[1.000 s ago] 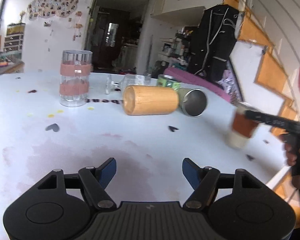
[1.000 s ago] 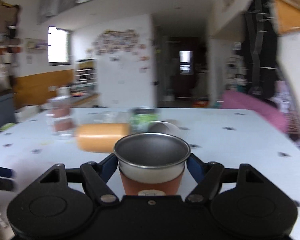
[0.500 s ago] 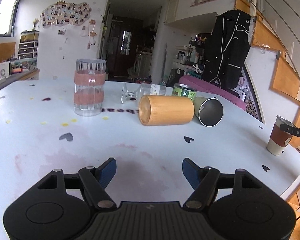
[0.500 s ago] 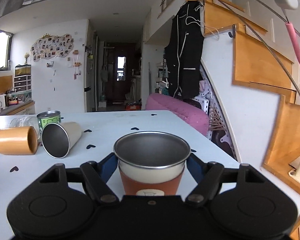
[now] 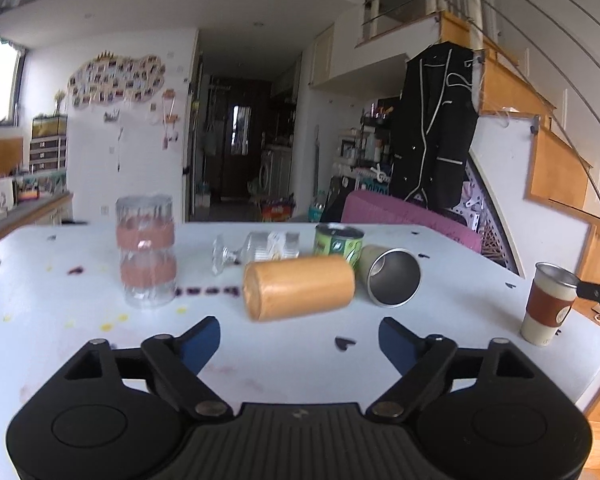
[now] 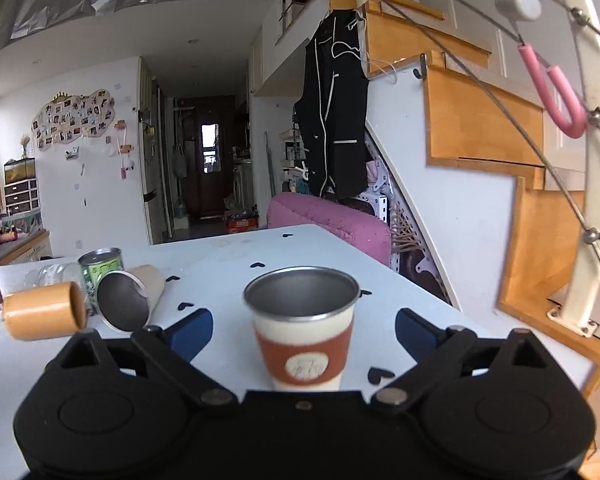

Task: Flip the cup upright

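A steel cup with a cream body and brown sleeve (image 6: 303,332) stands upright on the white table, between the open fingers of my right gripper (image 6: 303,330), which do not touch it. It also shows in the left wrist view (image 5: 548,303) near the table's right edge. My left gripper (image 5: 300,338) is open and empty, low over the table. A wooden cup (image 5: 299,292) lies on its side just beyond it. A second steel cup (image 5: 390,276) lies on its side to the right of the wooden one.
A clear glass with two pink bands (image 5: 146,252) stands upright at the left. A stemmed glass (image 5: 256,250) lies on its side behind the wooden cup. A green can (image 5: 338,242) stands beside it. The table's right edge (image 6: 496,332) is close to the sleeved cup.
My right gripper has opened and let go of the sleeved cup, which now stands on the table. My left gripper has moved closer to the wooden cup.
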### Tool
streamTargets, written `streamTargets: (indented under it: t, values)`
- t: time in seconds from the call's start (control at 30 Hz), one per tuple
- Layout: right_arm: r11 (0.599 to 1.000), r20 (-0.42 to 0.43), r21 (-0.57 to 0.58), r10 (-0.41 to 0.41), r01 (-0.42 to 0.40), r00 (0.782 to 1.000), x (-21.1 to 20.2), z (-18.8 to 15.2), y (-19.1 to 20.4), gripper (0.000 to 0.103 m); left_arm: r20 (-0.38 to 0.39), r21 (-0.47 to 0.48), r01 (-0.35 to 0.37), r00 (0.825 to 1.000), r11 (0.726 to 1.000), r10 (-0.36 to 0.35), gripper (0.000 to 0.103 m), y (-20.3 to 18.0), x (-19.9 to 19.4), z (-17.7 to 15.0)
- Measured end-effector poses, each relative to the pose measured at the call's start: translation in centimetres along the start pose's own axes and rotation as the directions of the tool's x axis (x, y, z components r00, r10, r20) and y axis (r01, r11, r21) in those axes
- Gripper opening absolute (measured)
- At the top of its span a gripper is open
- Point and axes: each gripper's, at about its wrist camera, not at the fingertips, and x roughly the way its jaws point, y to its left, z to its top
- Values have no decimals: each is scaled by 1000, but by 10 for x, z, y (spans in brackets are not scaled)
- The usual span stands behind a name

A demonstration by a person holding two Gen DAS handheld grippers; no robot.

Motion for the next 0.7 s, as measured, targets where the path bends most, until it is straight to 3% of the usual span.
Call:
streamTargets:
  t: [0.37,0.7]
  values:
    - [998,34,-34,-47,49,998,-48,-10,22,101,9,58,28,1000,998,-29,98,-41,9,-1]
    - [997,12,-63,-32,32,999,-64,-23,35,101,-3,61,35,999,998,-35,103,-59,3,-12]
